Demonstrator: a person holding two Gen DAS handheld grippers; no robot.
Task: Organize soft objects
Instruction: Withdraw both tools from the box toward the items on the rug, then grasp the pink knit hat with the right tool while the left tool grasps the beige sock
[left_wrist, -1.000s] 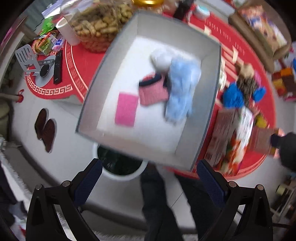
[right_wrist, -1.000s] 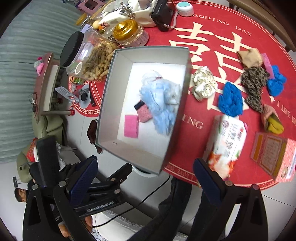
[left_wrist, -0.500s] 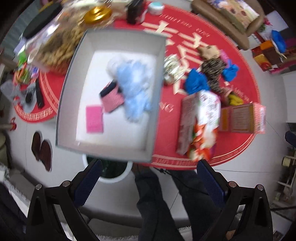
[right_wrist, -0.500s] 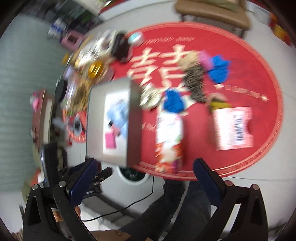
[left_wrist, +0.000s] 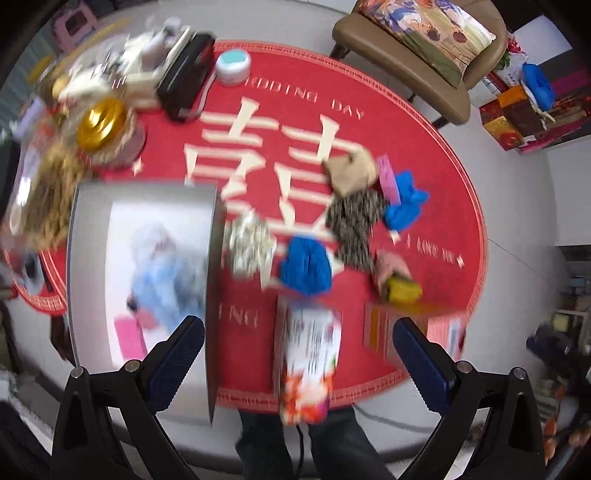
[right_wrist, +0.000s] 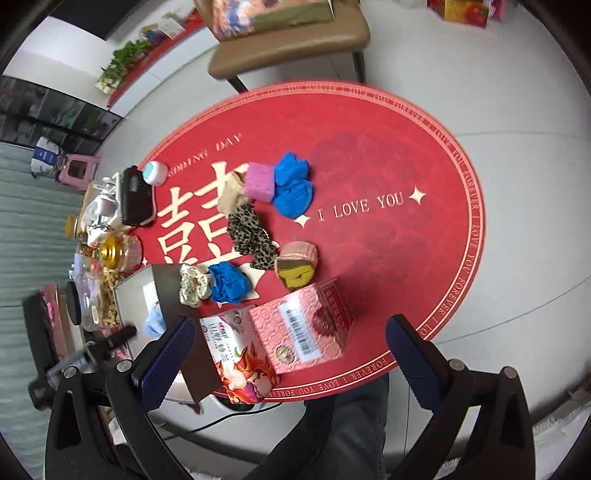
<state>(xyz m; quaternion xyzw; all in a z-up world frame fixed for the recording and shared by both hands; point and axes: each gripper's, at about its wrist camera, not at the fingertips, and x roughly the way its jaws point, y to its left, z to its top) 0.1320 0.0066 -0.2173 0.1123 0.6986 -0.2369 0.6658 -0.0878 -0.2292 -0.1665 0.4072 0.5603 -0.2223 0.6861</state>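
Observation:
A grey box (left_wrist: 88, 206) stands at the left of the red round table (left_wrist: 280, 122) and holds a light blue fluffy cloth (left_wrist: 162, 284) and pink pieces. Loose soft items lie on the table to its right: a cream patterned scrunchie (left_wrist: 251, 243), a blue cloth (left_wrist: 304, 266), a leopard cloth (left_wrist: 354, 221), a tan cloth (left_wrist: 349, 170), another blue cloth (left_wrist: 404, 203) and a pink-and-yellow roll (left_wrist: 397, 277). They show in the right wrist view too, such as the blue cloth (right_wrist: 229, 282). My left gripper (left_wrist: 295, 354) and right gripper (right_wrist: 288, 354) hover high above, open and empty.
A tissue pack (left_wrist: 308, 362) and a pink carton (right_wrist: 303, 332) lie at the table's near edge. Jars, a gold lid (left_wrist: 99, 122), a black case (left_wrist: 186, 81) and a peanut container crowd the far left. A brown chair (left_wrist: 406, 62) stands behind the table.
Both grippers have swung to the right, from over the grey box towards the loose cloths on the table. Both stay open and empty.

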